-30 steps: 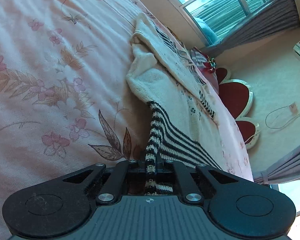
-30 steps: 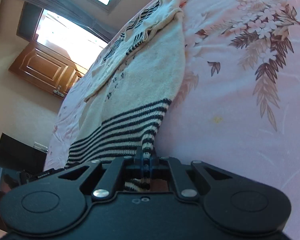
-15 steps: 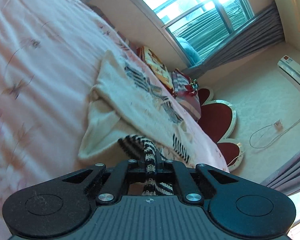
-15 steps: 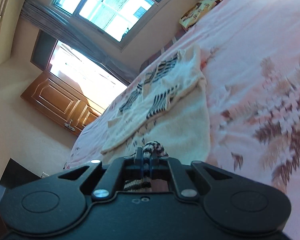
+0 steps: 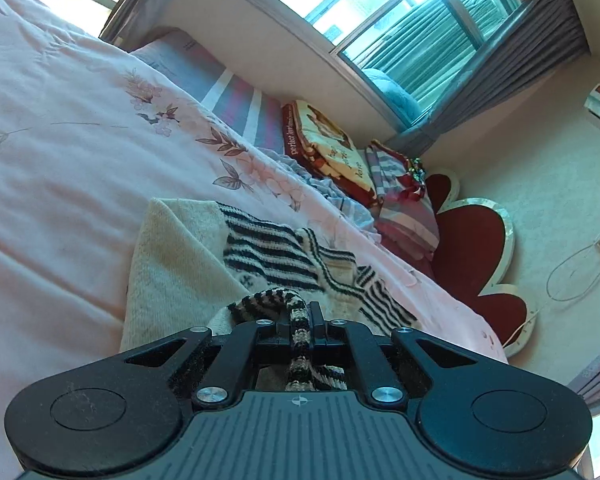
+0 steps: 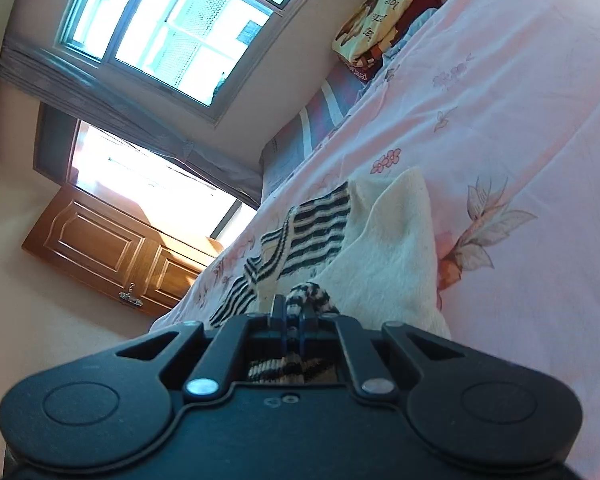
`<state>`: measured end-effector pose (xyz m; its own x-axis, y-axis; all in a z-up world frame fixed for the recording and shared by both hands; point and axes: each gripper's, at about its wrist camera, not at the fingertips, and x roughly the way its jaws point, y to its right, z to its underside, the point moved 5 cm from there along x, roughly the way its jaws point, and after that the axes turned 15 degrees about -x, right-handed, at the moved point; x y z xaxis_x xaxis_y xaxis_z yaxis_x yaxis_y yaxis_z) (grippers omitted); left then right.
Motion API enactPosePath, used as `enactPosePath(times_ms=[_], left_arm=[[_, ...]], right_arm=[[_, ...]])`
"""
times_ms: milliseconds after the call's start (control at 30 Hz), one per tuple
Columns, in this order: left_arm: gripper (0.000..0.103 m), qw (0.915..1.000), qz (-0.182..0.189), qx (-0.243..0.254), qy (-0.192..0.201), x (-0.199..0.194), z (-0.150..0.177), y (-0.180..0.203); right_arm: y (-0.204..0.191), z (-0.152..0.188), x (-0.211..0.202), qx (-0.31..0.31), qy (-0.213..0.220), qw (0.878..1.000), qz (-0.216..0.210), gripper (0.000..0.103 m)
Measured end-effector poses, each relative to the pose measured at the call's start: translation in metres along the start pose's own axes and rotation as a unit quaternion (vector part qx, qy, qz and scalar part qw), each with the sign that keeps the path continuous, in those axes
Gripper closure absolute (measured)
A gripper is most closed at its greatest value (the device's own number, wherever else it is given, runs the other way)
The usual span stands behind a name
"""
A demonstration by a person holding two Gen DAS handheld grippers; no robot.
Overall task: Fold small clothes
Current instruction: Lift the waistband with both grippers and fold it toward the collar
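A small cream knitted sweater (image 5: 180, 256) with black stripes lies on the pink floral bedspread (image 5: 52, 168). My left gripper (image 5: 302, 320) is shut on its striped hem (image 5: 296, 334), which bunches between the jaws. My right gripper (image 6: 294, 314) is shut on the other corner of the striped hem (image 6: 310, 294). In the right wrist view the sweater (image 6: 384, 252) lies just ahead, its striped neck end (image 6: 316, 224) farthest from me. The lower part is doubled over toward the neck end.
Folded blankets and pillows (image 5: 332, 148) lie at the head of the bed, by a red flower-shaped cushion (image 5: 472, 240). A window (image 6: 172, 24) and a wooden door (image 6: 112, 248) stand beyond the bed. The pink bedspread (image 6: 520, 120) stretches to the right.
Both grippers have carried the striped hem forward over the sweater toward its neck end. The views tilted up from the bedspread to the window and far wall.
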<state>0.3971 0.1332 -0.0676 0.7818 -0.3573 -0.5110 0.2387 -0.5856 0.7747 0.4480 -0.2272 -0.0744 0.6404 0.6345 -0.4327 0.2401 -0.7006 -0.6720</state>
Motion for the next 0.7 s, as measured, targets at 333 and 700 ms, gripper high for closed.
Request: enactPosePath(times_ms=[333, 700], left_arm=[[0.096, 0.9976, -0.033, -0.057, -0.018, 0.078, -0.033, -0.018], [0.017, 0.9986, -0.004, 0.005, 0.052, 0.055, -0.052, -0.008]], right_arm=[[0.034, -0.035, 0.068, -0.002, -0.012, 1.0, 0.018, 0.068], [0.032, -0.051, 0.044, -0.072, 0.021, 0.997, 0.025, 0.06]])
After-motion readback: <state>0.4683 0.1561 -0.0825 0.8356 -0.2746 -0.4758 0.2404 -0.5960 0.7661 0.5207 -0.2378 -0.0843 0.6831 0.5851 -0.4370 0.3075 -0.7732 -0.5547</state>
